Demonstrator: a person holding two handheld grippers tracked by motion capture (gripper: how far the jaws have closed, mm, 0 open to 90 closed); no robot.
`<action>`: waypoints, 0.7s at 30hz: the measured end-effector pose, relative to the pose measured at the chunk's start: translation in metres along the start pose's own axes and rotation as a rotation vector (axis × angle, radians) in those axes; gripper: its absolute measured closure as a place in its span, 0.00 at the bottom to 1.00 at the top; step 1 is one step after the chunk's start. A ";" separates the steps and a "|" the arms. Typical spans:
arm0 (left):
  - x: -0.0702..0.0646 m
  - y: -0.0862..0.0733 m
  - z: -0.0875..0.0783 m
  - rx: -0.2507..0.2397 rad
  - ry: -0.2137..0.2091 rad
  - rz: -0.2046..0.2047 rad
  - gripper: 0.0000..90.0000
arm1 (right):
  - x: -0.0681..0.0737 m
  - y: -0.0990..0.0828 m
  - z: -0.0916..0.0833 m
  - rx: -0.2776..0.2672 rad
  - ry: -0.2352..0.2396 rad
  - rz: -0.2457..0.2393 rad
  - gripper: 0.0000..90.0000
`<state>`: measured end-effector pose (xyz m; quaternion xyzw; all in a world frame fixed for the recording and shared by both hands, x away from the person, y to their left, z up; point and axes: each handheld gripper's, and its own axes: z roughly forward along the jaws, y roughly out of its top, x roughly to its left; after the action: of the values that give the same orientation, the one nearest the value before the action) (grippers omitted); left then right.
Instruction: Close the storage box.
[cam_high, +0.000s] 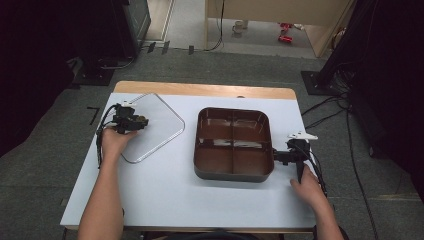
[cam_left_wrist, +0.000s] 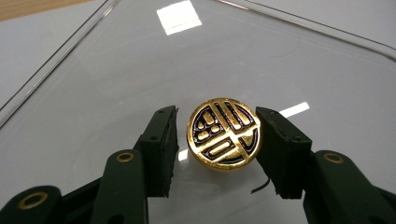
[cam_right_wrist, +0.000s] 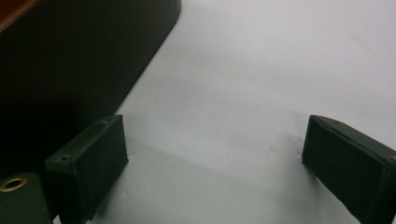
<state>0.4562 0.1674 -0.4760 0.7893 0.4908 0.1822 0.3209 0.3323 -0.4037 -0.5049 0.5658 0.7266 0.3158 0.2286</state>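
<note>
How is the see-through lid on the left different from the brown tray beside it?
The clear lid is flat and transparent, so the table shows through it; the brown tray is deep, opaque and split into four compartments. The lid carries a gold knob, which sits between the jaws of the left hand-held gripper; the right hand-held gripper is open at the tray's outer wall. Both are rounded-corner squares lying on the white table.
</note>
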 end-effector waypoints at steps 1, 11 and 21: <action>0.000 0.000 0.000 -0.001 0.000 0.001 0.58 | 0.000 0.000 0.000 0.000 0.000 0.000 0.07; -0.001 0.000 0.000 -0.008 -0.009 0.021 0.65 | 0.000 0.000 0.000 0.000 0.000 0.000 0.07; -0.003 0.004 -0.004 0.011 -0.032 0.020 0.66 | 0.000 0.000 0.000 0.000 0.000 0.000 0.07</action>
<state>0.4545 0.1647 -0.4704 0.7988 0.4786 0.1703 0.3224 0.3323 -0.4037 -0.5049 0.5658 0.7266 0.3157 0.2286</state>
